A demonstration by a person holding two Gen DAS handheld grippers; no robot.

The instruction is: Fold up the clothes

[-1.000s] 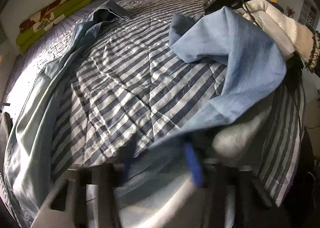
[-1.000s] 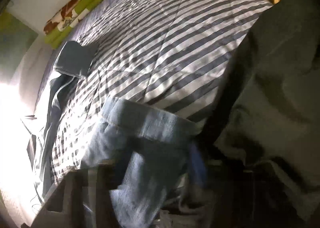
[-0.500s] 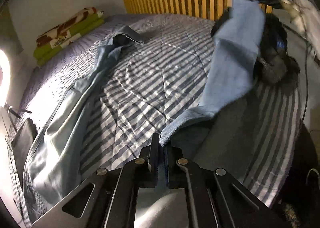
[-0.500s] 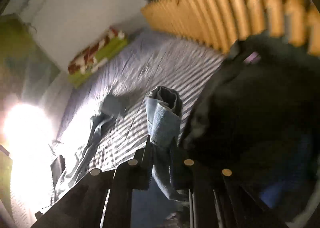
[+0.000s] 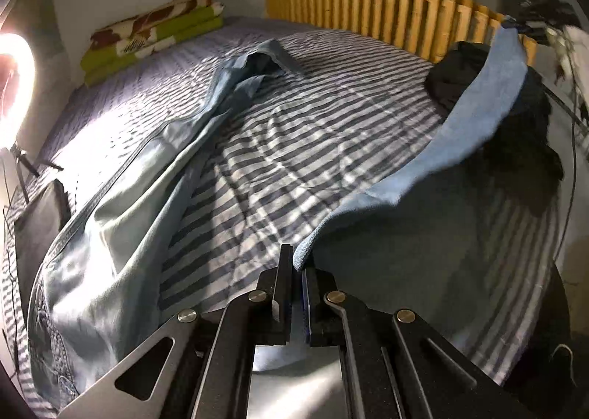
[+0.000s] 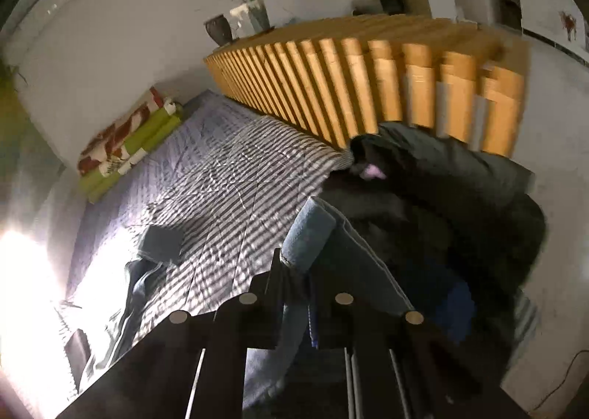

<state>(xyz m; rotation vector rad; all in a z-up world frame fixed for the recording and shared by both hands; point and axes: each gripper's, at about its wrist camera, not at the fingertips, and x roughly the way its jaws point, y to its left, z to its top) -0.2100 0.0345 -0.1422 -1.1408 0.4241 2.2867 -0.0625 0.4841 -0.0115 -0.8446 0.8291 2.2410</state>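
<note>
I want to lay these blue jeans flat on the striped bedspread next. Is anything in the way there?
Mostly clear: the striped bedspread is bare in the middle. A pale blue garment lies along one side and a dark clothes pile along the other.

Bed [image 5: 294, 146] fills room, blue-white striped quilt. Slatted wood headboard [image 5: 397, 10] at 1 o'clock, along far side of bed. Two plant pots [image 6: 239, 20] on its top at 12. Plain white wall [image 6: 129, 32] behind. Folded green-and-brown blankets [image 5: 147, 36] at 10, against wall. Bright ring lamp [image 5: 14, 84] at 9, glare washing over quilt edge.
</note>
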